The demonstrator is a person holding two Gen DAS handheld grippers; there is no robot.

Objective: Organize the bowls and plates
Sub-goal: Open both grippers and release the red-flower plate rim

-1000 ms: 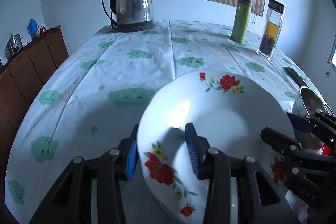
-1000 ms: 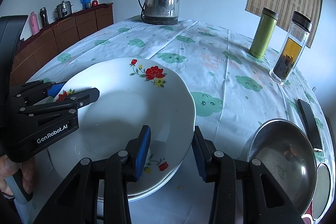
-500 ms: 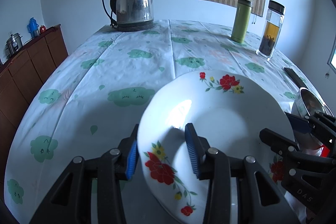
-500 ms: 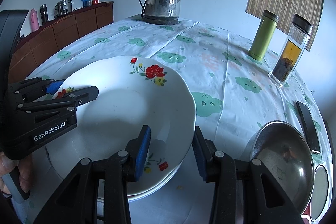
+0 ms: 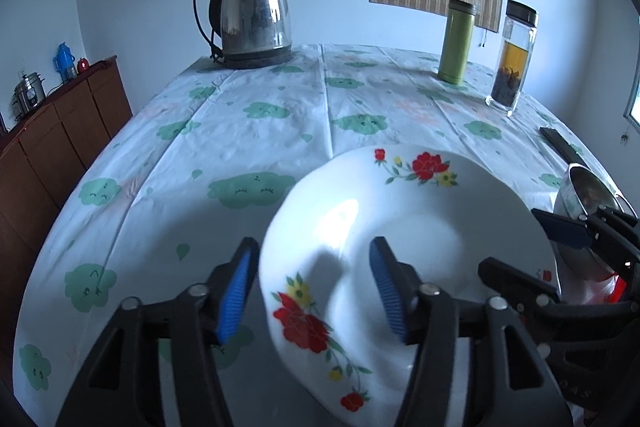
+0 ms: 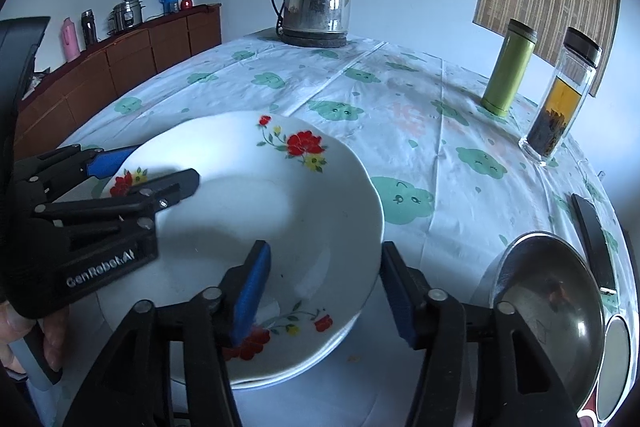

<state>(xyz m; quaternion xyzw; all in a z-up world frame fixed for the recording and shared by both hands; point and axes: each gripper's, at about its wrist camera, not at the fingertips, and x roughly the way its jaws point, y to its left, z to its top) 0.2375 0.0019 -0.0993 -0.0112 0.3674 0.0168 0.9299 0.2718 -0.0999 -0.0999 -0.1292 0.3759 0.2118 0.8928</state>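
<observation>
A white plate with red flowers (image 5: 420, 211) (image 6: 280, 195) lies on top of another plate, whose rim (image 6: 280, 379) shows beneath it, on the cloud-print tablecloth. My left gripper (image 5: 312, 291) straddles the plate's near-left rim. Its jaws are opening, and the blue pads stand clear of the rim between them. My right gripper (image 6: 324, 291) straddles the near-right rim in the same way, jaws opening and pads off the plate. Each gripper shows in the other's view: the right gripper (image 5: 560, 255) at the right edge, the left gripper (image 6: 140, 175) at the left, held by a hand.
A steel bowl (image 6: 552, 307) sits close to the right of the plates, with a dark flat object (image 6: 592, 235) beyond it. A steel kettle (image 5: 252, 15), a green flask (image 5: 456, 43) and a glass tea bottle (image 5: 512, 59) stand at the far side. A wooden sideboard (image 6: 120, 63) runs along the left wall.
The jaws of both grippers have spread wider and come off the plate's rim. The plate lies where it was and neither hand has shifted.
</observation>
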